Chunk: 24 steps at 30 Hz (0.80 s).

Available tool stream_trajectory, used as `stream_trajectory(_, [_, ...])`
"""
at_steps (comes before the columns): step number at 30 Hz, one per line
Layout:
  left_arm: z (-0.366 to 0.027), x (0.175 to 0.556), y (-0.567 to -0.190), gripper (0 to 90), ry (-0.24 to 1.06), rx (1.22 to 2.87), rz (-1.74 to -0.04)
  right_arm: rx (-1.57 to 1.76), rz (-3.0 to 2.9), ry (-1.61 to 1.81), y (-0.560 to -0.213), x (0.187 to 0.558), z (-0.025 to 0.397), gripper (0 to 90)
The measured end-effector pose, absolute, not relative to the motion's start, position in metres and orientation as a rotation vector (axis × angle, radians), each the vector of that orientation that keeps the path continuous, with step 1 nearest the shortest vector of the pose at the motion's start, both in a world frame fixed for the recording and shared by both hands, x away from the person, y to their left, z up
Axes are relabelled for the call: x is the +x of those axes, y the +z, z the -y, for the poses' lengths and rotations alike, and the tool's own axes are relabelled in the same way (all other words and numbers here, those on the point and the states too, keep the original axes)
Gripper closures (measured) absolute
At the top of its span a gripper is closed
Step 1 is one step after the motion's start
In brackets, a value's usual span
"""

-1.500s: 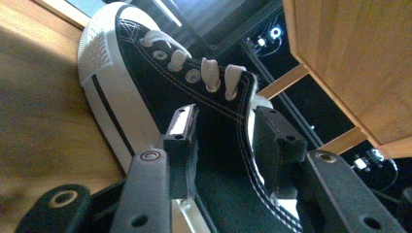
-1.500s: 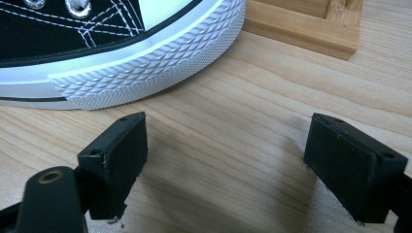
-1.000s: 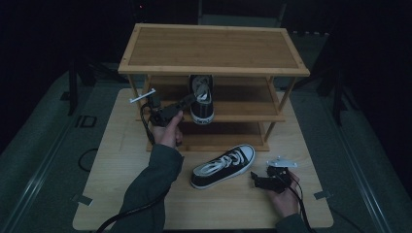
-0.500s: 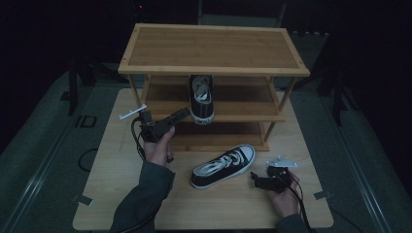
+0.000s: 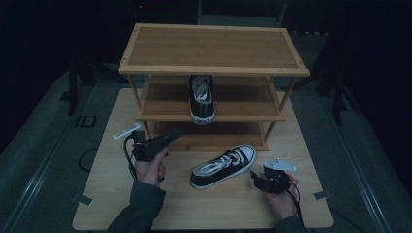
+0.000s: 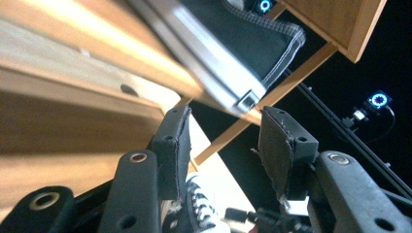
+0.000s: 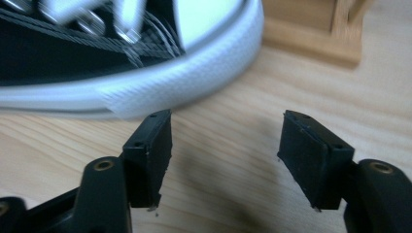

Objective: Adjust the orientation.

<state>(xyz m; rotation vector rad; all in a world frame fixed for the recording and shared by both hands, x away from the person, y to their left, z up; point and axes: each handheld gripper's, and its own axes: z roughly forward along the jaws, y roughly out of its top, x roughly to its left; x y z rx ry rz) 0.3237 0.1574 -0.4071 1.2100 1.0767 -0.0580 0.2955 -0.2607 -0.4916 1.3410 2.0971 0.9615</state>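
Observation:
A black sneaker with a white sole [image 5: 201, 99] stands on the middle shelf of a wooden three-shelf rack [image 5: 214, 46], its heel [image 6: 252, 53] pointing at me. Its mate [image 5: 223, 166] lies on the table in front of the rack. My left gripper [image 5: 176, 132] hovers by the rack's lower left, open, with nothing between its jaws [image 6: 223, 126]; the shelved sneaker's heel is above and beyond them. My right gripper [image 5: 253, 175] rests low on the table just right of the loose sneaker, open [image 7: 226, 141], a little short of its white toe [image 7: 194, 73].
The rack stands at the back of a light wooden board [image 5: 111, 194]. The rack's foot [image 7: 335, 34] is beyond the right gripper. Dark floor and stands surround the board. Bare board lies to the left and along the front.
My left gripper has drawn back from the sneaker on the middle shelf, down and toward the person. The sneaker stays on the shelf. The right gripper has not moved.

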Motion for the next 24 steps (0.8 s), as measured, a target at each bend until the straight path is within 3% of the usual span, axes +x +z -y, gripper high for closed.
stream_trajectory(11, [-0.179,0.307,-0.44,56.0,-0.024,1.206,-1.158,1.254,-2.076,1.108,-0.46,0.274,0.23,38.0])
stream_trajectory(24, [-0.192,0.301,-0.458,56.0,-0.02,1.212,-1.223,1.183,-2.081,1.193,-0.442,0.279,0.174,34.9])
